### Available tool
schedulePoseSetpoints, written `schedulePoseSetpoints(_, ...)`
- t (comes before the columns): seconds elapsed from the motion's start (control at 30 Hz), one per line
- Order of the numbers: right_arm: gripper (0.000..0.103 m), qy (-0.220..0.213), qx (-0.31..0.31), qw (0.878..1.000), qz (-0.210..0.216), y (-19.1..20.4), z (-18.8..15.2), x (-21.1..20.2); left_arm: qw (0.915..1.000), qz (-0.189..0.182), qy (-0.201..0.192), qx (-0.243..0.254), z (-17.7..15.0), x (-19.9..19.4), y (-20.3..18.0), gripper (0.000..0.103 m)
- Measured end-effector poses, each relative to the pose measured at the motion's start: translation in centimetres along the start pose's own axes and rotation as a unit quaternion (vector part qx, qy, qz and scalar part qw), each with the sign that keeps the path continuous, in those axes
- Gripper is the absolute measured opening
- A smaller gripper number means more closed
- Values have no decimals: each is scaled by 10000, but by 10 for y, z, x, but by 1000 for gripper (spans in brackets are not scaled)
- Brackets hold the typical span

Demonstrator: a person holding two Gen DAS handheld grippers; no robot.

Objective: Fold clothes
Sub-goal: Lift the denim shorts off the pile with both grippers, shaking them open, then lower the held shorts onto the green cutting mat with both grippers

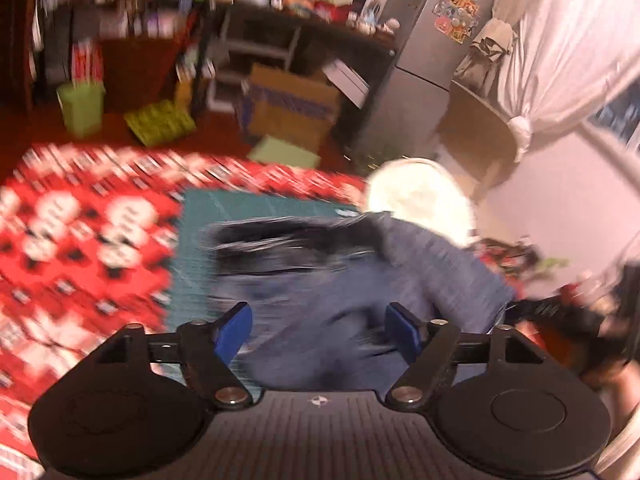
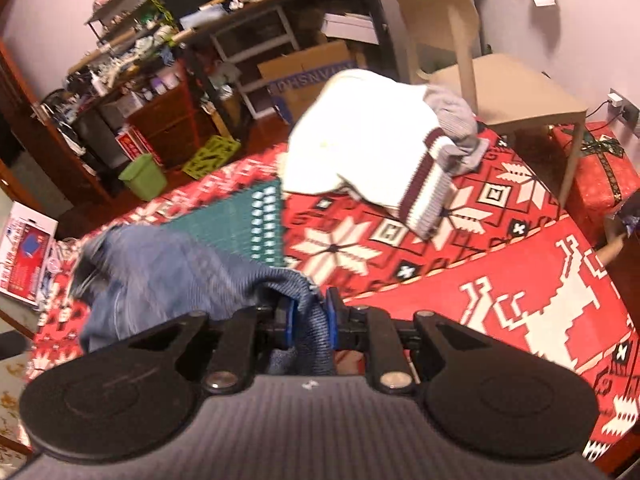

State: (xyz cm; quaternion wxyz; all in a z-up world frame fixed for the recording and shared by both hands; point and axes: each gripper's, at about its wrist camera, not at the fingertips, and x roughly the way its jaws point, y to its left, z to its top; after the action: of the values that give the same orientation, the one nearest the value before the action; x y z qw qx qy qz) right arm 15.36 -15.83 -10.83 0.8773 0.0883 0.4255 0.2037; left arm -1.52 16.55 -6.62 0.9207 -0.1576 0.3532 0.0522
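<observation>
Denim hangs between our two grippers, and the coming move turns on how that cloth runs from one to the other. In the right wrist view our right gripper [image 2: 309, 322] has its jaws narrow and pinched on a bunched edge of the blue jeans [image 2: 160, 276]; from there the garment trails away to the left and forward, over the green mat [image 2: 244, 224]. In the left wrist view our left gripper [image 1: 318, 330] has its jaws wide, blue pads well apart, with the jeans [image 1: 360, 276] lying just ahead and partly between them, but nothing pressed. So the cloth's long axis seems to run roughly from the right jaws across toward the left ones, and the left hand is the one free to take a new hold. We judge that the next grasp belongs on the loose edge in front of the left jaws.

The jeans look mid-blue and soft, creased and slack rather than flat, with a darker band along the far edge that may be the waistband; blur keeps us from being sure. They lie mostly on the mat, which sits on the red patterned blanket [image 2: 460, 248]. A white knitted garment [image 2: 360, 140] lies heaped beyond the mat's far corner, apart from the jeans.
</observation>
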Motion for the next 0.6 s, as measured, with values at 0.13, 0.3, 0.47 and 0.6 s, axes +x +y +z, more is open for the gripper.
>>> schedulePoseSetpoints(0.13, 17, 136, -213, 9996, -121, -13, 1, 21, 9995, 266, 116, 108, -10, 22, 25, 82)
schedulePoseSetpoints(0.3, 18, 372, -196, 9991, -85, -34, 5, 46, 9993, 96, 352, 96, -8, 64, 41, 84)
schedulePoseSetpoints(0.47, 23, 721, -163, 9973, 42, -53, 7, 67, 9993, -241, 215, 163, 4, 104, 45, 91)
schedulePoseSetpoints(0.6, 31, 979, -98, 9950, -176, -52, 10, 77, 9944, -478, 610, 721, 21, 140, 41, 91)
